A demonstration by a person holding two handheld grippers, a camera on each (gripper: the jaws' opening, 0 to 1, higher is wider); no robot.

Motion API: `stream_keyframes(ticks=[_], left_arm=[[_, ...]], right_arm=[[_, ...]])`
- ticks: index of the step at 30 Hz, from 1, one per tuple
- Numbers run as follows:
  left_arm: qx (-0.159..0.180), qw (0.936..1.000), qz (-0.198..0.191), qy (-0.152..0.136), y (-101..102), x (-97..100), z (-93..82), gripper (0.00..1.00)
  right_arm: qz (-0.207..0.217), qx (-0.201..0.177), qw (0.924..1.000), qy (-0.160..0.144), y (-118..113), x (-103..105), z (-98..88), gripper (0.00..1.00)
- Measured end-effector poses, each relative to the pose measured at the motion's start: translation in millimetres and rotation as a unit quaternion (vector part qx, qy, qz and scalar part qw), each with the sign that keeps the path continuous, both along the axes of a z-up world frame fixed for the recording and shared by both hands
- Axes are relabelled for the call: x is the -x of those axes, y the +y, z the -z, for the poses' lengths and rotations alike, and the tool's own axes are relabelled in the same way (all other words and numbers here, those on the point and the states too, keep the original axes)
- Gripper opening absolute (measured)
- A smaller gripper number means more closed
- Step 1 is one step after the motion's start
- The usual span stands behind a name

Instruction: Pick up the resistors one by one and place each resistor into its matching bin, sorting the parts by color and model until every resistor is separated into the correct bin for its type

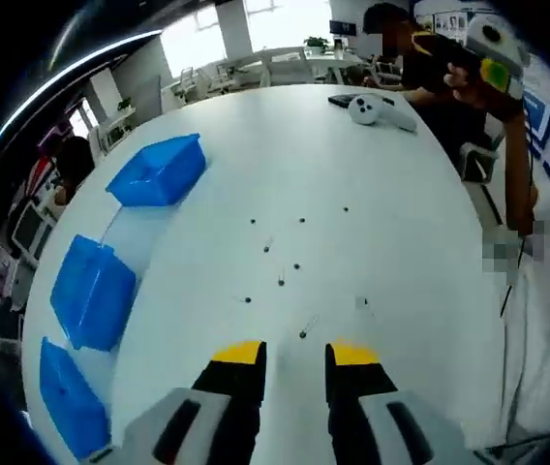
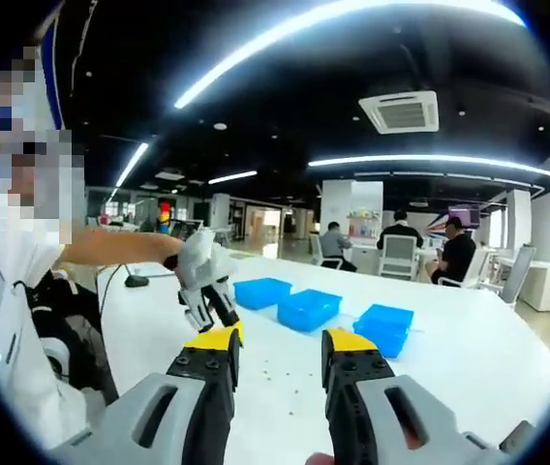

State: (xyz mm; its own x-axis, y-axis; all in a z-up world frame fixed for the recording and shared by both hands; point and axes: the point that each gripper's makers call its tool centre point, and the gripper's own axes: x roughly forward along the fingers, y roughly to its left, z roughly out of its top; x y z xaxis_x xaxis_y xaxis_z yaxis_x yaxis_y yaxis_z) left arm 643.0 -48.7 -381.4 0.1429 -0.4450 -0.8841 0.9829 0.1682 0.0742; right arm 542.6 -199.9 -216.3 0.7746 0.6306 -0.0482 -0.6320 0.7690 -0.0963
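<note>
**Resistors loose on the white table, both grippers empty**

Resistors point(image 1: 282, 262) lie scattered as small specks and short slivers near the middle of the white table point(image 1: 352, 165), beyond the left gripper point(image 1: 295, 355). They are too small to read colour or model. 2 of them look elongated, lying slantwise, but which way the ends point cannot be told.

3 blue bins point(image 1: 159, 170) stand in a row along the table's edge, well apart from the resistors. A white controller point(image 1: 380, 109) rests at the far side of the table, near a seated person point(image 1: 420, 58).

Left gripper hangs above the table with jaws parted and nothing between them. In the right gripper view, the right gripper point(image 2: 280, 341) is likewise spread and empty, held high and looking across the table toward the bins point(image 2: 309, 308); the left gripper point(image 2: 207, 291) enters there, carried by a hand. Seated people point(image 2: 454, 254) show beyond the table.
</note>
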Motion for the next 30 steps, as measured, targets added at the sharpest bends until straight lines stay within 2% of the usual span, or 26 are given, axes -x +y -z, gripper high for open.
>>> stream_keyframes(ticks=[3,7,9,11,16,19,20,23,24,28,30], left_arm=[[-0.019,0.9995,0.012,0.022,-1,0.2,8.5,0.22],[-0.004,0.9992,-0.001,0.041,-9,-6.9,8.7,0.21],[-0.004,0.9990,0.001,0.045,-12,-8.3,11.2,0.20],[-0.020,0.9985,0.012,0.050,-9,-6.8,17.2,0.19],[-0.023,0.9977,0.019,0.062,-9,-4.7,15.8,0.14],[-0.026,0.9966,0.001,0.079,-7,-3.9,15.5,0.10],[-0.028,0.9944,-0.013,0.101,-6,0.8,16.1,0.05],[-0.025,0.9935,-0.033,0.106,-7,-0.7,15.9,0.05],[-0.025,0.9913,-0.052,0.118,-6,-0.2,15.7,0.05],[-0.023,0.9911,-0.062,0.116,-5,-1.8,14.2,0.03],[0.002,0.9898,-0.082,0.117,-9,-3.4,6.6,0.03]], right_arm=[[-0.002,0.001,1.0000,0.001,1,0,0.8,0.36],[-0.011,0.004,0.9999,0.004,7,0,3.7,0.36],[-0.015,0.004,0.9999,0.004,9,0,4.5,0.36],[-0.014,0.006,0.9999,0.004,9,0,5.0,0.36],[-0.004,0.012,0.9999,-0.003,7,-2,3.4,0.36],[-0.004,0.012,0.9999,-0.003,7,-3,3.6,0.36],[-0.004,0.012,0.9999,-0.002,7,-3,3.9,0.36],[-0.002,0.009,1.0000,-0.001,5,-3,3.9,0.36],[-0.001,0.008,1.0000,-0.001,5,-3,3.9,0.35],[0.001,0.005,1.0000,0.002,4,-3,5.3,0.35],[0.001,0.004,1.0000,0.002,4,-3,4.9,0.35]])
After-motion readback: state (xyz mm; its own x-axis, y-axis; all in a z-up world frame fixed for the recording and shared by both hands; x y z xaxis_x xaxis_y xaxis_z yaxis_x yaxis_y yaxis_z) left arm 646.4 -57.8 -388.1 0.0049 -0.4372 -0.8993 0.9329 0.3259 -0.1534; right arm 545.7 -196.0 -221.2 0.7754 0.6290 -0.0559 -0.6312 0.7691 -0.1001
